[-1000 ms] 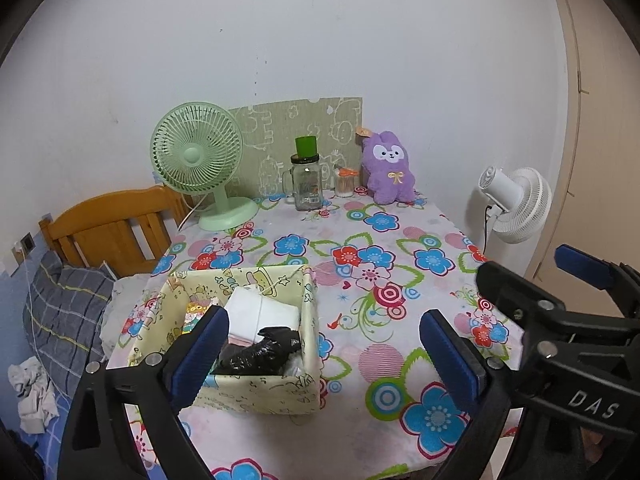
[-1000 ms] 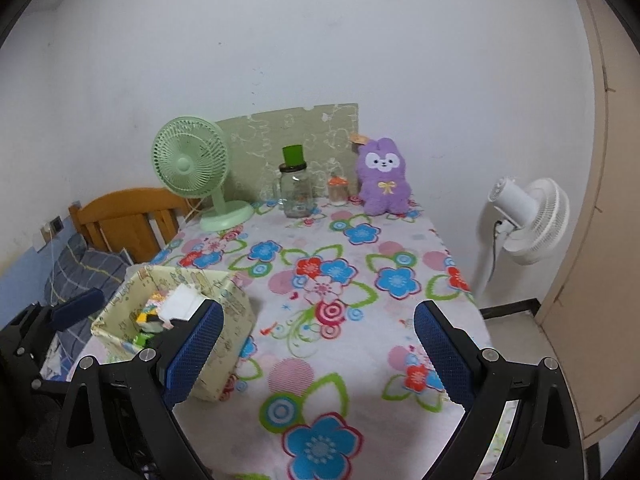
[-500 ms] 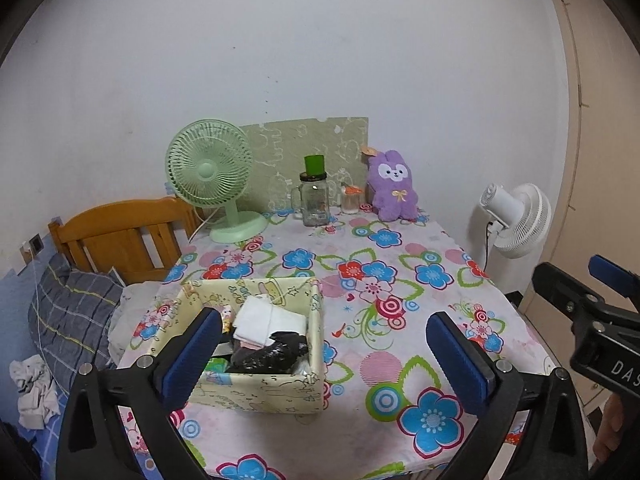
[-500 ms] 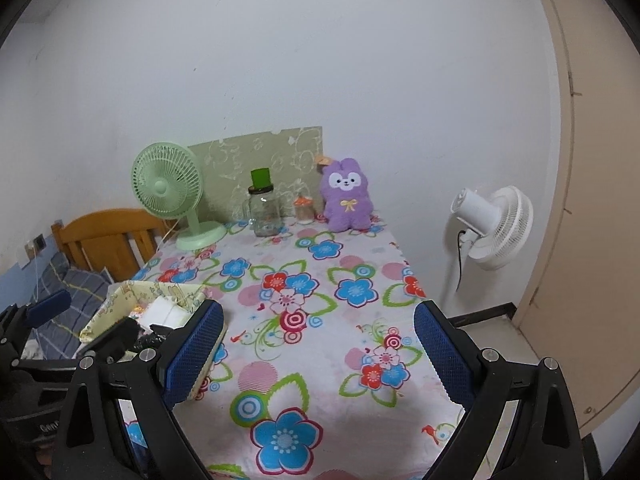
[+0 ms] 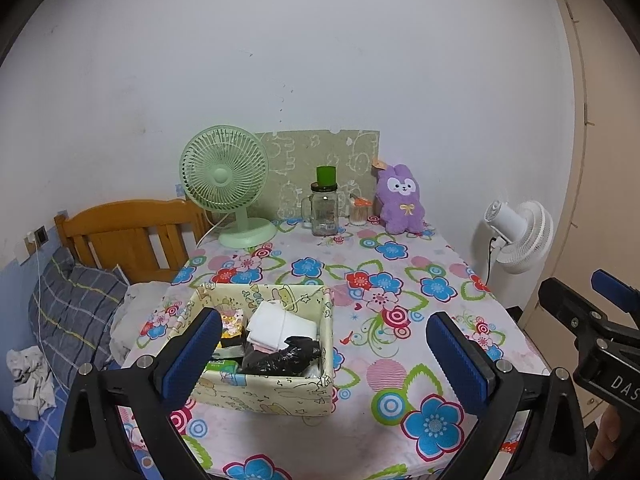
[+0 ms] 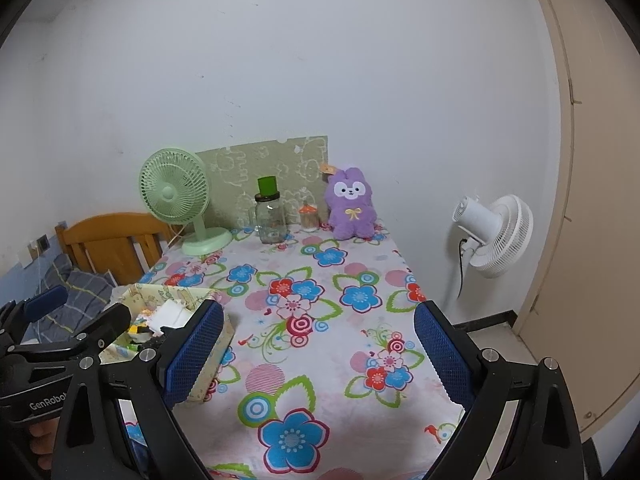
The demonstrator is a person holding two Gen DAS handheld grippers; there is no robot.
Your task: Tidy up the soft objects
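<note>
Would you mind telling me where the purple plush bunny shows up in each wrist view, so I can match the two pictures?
Left wrist view: the purple plush bunny sits upright at the table's far edge against the wall, right of centre.
Right wrist view: the bunny sits at the far edge, near centre.
Shared landmark: the glass jar with a green cup on top stands to the bunny's left in both views.

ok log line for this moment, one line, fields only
left gripper: open, empty | right gripper: open, empty | fabric box: holds soft items, near table edge | purple plush: upright by back wall
</note>
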